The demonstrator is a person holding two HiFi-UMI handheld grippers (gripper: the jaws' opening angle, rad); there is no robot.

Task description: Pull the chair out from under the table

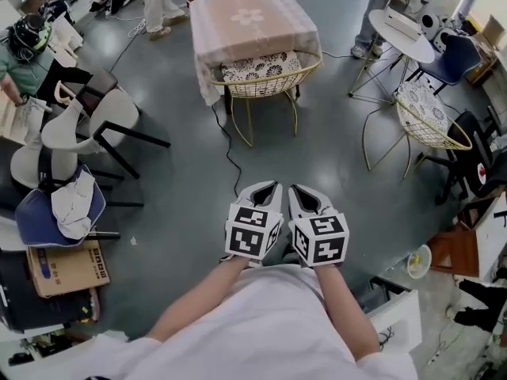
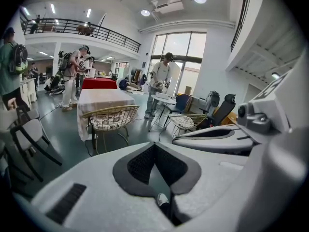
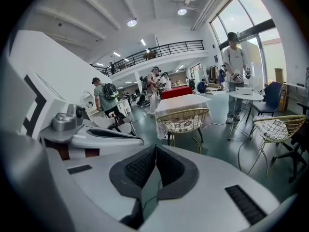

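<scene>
Two tongs, the left tongs [image 1: 268,186] and the right tongs [image 1: 298,189], sit side by side at lower centre, both closed and empty. At upper centre one wire chair [image 1: 265,76] is tucked under the cloth-covered desk [image 1: 253,18]. A black cable [image 1: 230,158] trails over the floor [image 1: 178,208] between. A second wire chair [image 1: 428,121] stands at right.

Chair [image 1: 265,76]: frame was gold wire; cushion [image 1: 257,66] white with a black floral print. Table [image 1: 277,30]: cloth was pale pink-beige with one white flower motif at centre. Floor [image 1: 182,188] was dark grey-green and glossy. Left gripper [image 1: 271,187] and right gripper [image 1: 296,188]: light grey shells, black pads, black-and-white square markers. Far table [image 2: 99,83] was red. Right-hand wire chair [image 1: 428,121] was also gold.
</scene>
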